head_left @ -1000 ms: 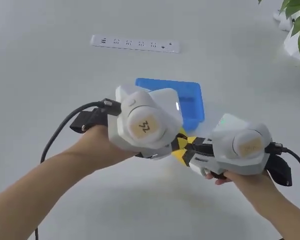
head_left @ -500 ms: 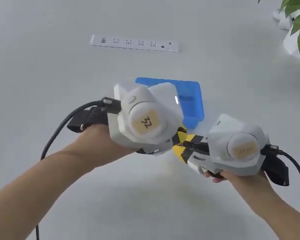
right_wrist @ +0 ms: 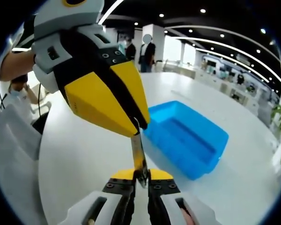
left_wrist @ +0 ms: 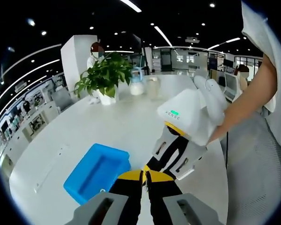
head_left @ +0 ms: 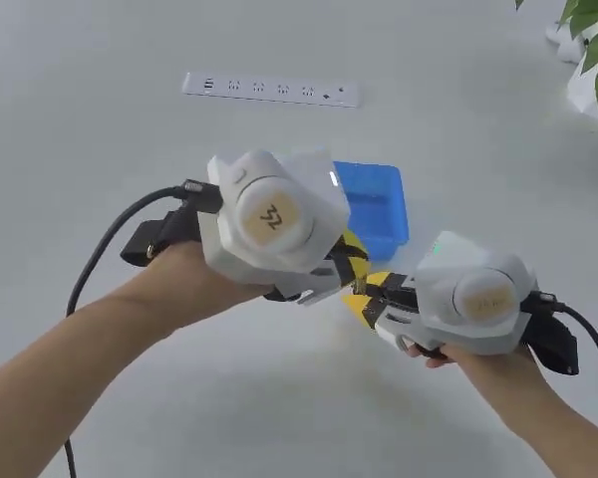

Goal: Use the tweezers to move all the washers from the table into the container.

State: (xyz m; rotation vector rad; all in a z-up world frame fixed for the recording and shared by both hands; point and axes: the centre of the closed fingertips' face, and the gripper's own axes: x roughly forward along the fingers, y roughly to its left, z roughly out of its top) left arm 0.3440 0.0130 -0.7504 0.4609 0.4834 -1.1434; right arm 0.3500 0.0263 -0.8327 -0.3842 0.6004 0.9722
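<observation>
I see the tweezers (right_wrist: 138,150) spanning between my left gripper (left_wrist: 144,176) and right gripper (right_wrist: 141,179), the container (head_left: 379,204) on the table (head_left: 100,129) just behind them, and the power strip (head_left: 269,89) farther back.

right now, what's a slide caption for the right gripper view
Left gripper and right gripper both clamp the tweezers over the white table, near the blue container.

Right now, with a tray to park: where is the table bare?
Bare: left of the bin below the power strip, and right of the bin toward the plant. Crowded: beside the bin, where left tool and right tool meet.
</observation>
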